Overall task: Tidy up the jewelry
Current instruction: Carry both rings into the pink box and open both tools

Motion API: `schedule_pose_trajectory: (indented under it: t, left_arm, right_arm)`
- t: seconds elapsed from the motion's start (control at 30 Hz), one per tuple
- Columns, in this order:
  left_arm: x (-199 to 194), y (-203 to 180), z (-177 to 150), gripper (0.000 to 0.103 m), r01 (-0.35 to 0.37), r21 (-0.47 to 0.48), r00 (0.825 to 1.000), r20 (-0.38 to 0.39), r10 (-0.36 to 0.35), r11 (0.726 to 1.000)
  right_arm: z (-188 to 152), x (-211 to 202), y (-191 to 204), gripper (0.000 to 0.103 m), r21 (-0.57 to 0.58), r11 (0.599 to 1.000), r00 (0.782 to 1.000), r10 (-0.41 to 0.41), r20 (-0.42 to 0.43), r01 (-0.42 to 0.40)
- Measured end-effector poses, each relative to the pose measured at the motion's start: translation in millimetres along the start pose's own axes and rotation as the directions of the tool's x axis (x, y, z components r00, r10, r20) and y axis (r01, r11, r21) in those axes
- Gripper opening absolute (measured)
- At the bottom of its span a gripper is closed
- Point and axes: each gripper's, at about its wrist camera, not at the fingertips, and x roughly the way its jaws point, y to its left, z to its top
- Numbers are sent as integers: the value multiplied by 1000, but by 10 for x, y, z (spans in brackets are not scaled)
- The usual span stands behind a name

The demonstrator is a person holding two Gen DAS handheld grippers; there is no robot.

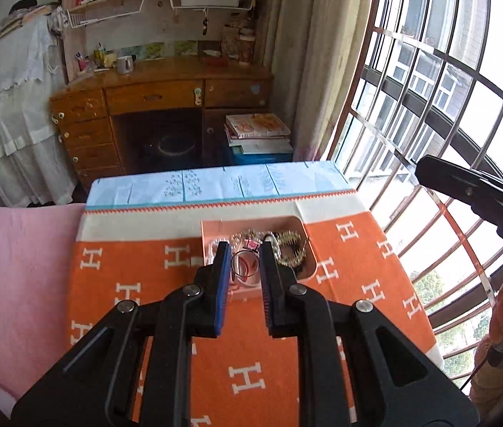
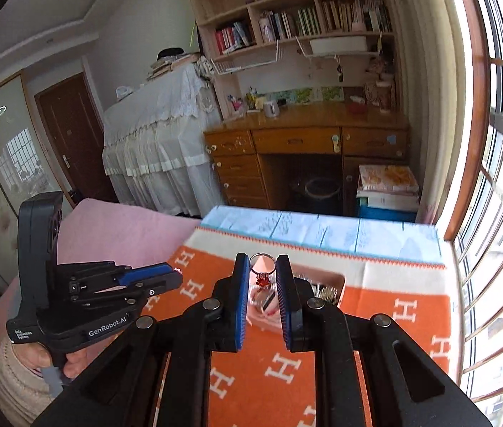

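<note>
A thin silver ring [image 2: 261, 269] with a faceted red stone sits pinched between the blue ribbed pads of the right gripper [image 2: 261, 268], held above a pink rounded tray [image 1: 308, 267] heaped with tangled chains and bangles. The tray rests on an orange woven blanket [image 1: 351, 274] patterned with white H's. The left gripper [image 1: 245, 254] hovers over the tray, its jaws parted around nothing.

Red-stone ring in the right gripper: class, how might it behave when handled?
The ring looks like a thin metal band: probably stiff and light. Pinched by the right gripper at its smooth sides, it may slip or twist. Released on edge, it would likely roll or topple.
</note>
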Motion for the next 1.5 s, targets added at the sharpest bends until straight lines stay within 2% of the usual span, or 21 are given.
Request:
schedule_pose_trajectory:
  t: [0.17,0.23,0.33,0.43,0.6,0.87,0.97,1.03,1.2,1.37,1.5]
  left_arm:
    - [178,-38,450,14,-76,27,997,22,76,997]
    - [425,-17,519,14,-85,23,996,-5,86,996]
    - [897,12,488,14,-67,-3,995,-79,66,998]
    - [1372,52,326,14,-56,-21,987,-150,52,998]
    - [1937,134,56,14,-82,-34,971,-229,72,996]
    - [2279,445,-198,14,-118,-56,953,-286,97,991]
    - [2322,459,-226,14,-112,-54,952,-292,91,992]
    - [2323,444,-229,14,-102,-49,952,-293,84,994]
    - [2321,299,-239,14,-70,-33,954,-295,57,997]
    - [2355,134,-281,14,-45,-10,951,-306,40,999]
    - [2386,25,-328,14,-49,24,946,-320,55,998]
  right_arm:
    - [487,134,29,15,-9,999,998,-53,45,54]
    - [591,345,-25,15,0,998,998,-62,16,62]
    - [647,836,-184,15,39,997,996,-57,-73,60]
    - [503,1389,-387,15,86,995,986,-38,-163,52]
    - [67,2103,-551,15,121,992,954,5,-300,33]
    - [-558,2802,-554,15,155,988,890,81,-448,-12]
    - [-695,2903,-552,16,146,989,876,79,-475,-10]
    - [-725,2943,-549,19,155,988,877,91,-472,-19]
    - [-731,2866,-624,20,164,986,891,81,-447,-7]
    - [-659,2650,-727,20,138,989,912,3,-410,59]
    - [-647,2542,-782,20,110,988,918,-59,-393,110]
